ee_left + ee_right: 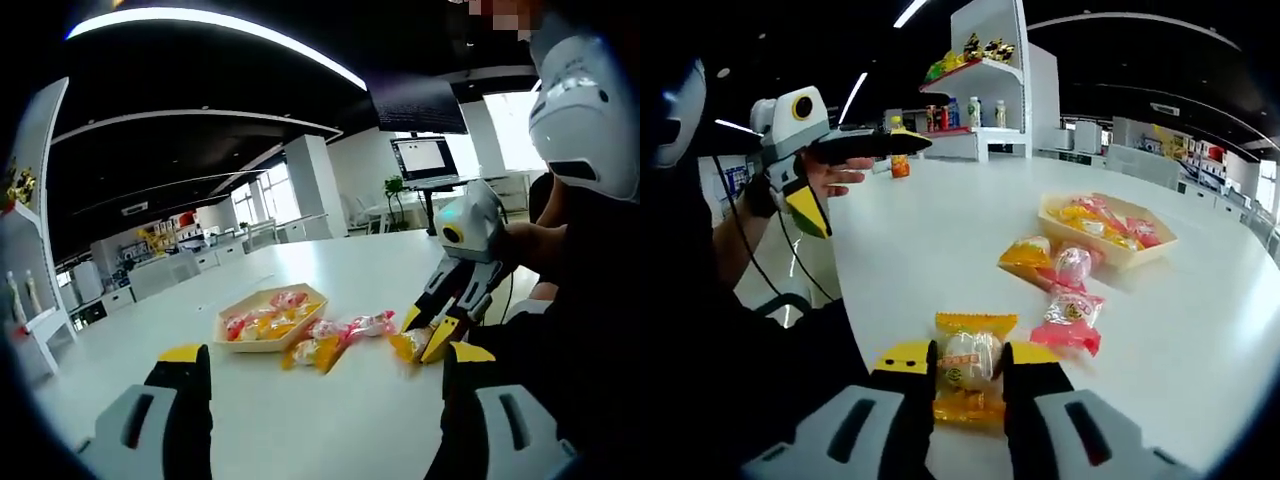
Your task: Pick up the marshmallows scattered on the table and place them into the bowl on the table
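Note:
A tan bowl (262, 346) (1092, 250) on the white table holds several wrapped marshmallows. Loose ones lie beside it: a yellow one (310, 352) (1028, 252) and two pink ones (370, 323) (1073, 265) (1070, 322). My right gripper (970, 368) (432, 340) is shut on a yellow-wrapped marshmallow (970, 362) (408, 344) low over the table, just right of the loose ones in the left gripper view. My left gripper (327, 352) (865, 180) is held up off the table, its jaws wide open with nothing between them, facing the bowl.
The white table (300, 430) (940, 220) stretches wide around the bowl. An orange bottle (900, 160) stands at its far edge before a white shelf (980, 100) of bottles and snacks. A person's hand (835, 175) holds the left gripper. A monitor (425, 158) stands beyond the table.

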`<action>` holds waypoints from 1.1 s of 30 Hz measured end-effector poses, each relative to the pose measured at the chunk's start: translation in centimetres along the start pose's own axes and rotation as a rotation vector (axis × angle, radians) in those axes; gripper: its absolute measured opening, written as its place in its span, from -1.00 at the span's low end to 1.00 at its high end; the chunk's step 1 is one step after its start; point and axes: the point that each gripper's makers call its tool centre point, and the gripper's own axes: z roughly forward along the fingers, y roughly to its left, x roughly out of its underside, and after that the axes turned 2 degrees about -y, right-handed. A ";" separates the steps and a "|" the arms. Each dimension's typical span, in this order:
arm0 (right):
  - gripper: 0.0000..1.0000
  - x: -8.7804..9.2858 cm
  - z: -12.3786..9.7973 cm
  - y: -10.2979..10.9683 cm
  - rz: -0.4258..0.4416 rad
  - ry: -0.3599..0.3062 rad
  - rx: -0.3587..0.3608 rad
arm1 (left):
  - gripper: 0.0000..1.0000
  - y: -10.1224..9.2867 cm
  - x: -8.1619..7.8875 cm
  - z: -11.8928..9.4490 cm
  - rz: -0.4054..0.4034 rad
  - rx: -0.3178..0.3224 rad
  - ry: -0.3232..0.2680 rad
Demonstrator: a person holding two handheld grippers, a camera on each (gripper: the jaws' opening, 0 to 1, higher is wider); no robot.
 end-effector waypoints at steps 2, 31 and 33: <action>-0.55 0.0 0.0 0.2 -0.004 -0.005 -0.003 | 0.91 0.0 0.0 0.0 0.003 -0.002 0.000; -0.62 -4.1 -2.6 -1.8 0.152 -0.163 -0.005 | 0.91 -0.3 1.2 0.5 0.044 0.000 0.051; -0.62 -4.2 -3.0 -2.5 0.161 -0.173 0.004 | 0.91 -0.3 1.3 0.5 0.046 -0.001 0.054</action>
